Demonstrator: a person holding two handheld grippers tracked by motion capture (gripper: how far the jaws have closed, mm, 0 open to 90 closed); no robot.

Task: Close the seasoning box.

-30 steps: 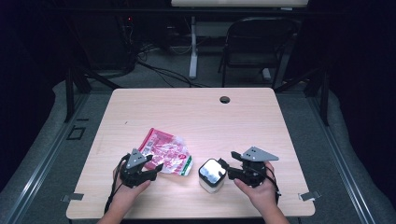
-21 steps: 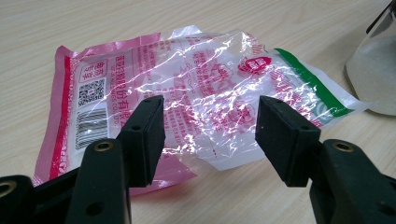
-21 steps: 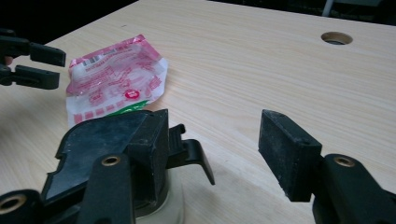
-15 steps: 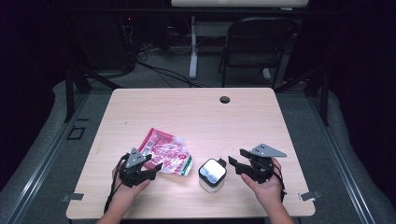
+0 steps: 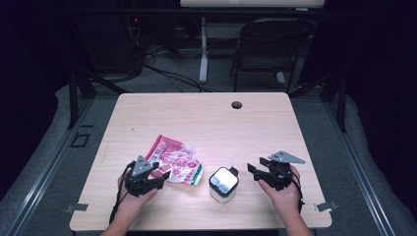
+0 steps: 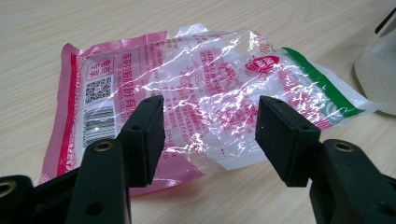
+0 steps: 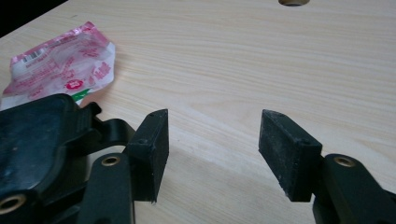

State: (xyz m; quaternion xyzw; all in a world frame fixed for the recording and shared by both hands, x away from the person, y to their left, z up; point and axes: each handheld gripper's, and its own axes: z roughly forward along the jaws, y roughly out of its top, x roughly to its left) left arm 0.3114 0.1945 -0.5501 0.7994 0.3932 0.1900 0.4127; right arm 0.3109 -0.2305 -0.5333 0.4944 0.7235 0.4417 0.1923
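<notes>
A crumpled pink and clear plastic bag [image 5: 175, 162] [image 6: 210, 79] [image 7: 60, 60] lies flat on the wooden table [image 5: 206, 118]. My left gripper [image 5: 164, 176] [image 6: 210, 135] stands open at the bag's near edge, its jaws low over the table on either side of the clear end and gripping nothing. A small whitish jar with a dark glossy lid [image 5: 223, 184] [image 7: 42, 135] stands right of the bag, and its clear wall [image 6: 378, 70] reaches the frame's edge. My right gripper [image 5: 252, 170] [image 7: 212, 149] is open and empty, just right of the jar and apart from it.
A round cable hole [image 5: 237, 104] [image 7: 294, 2] sits near the table's far edge. A folding chair [image 5: 270, 44] and cables on the floor lie beyond the table. Bare wood stretches across the table's far half and its right side.
My right gripper has drawn back to the right, away from the jar. The left gripper, the bag and the jar have stayed put.
</notes>
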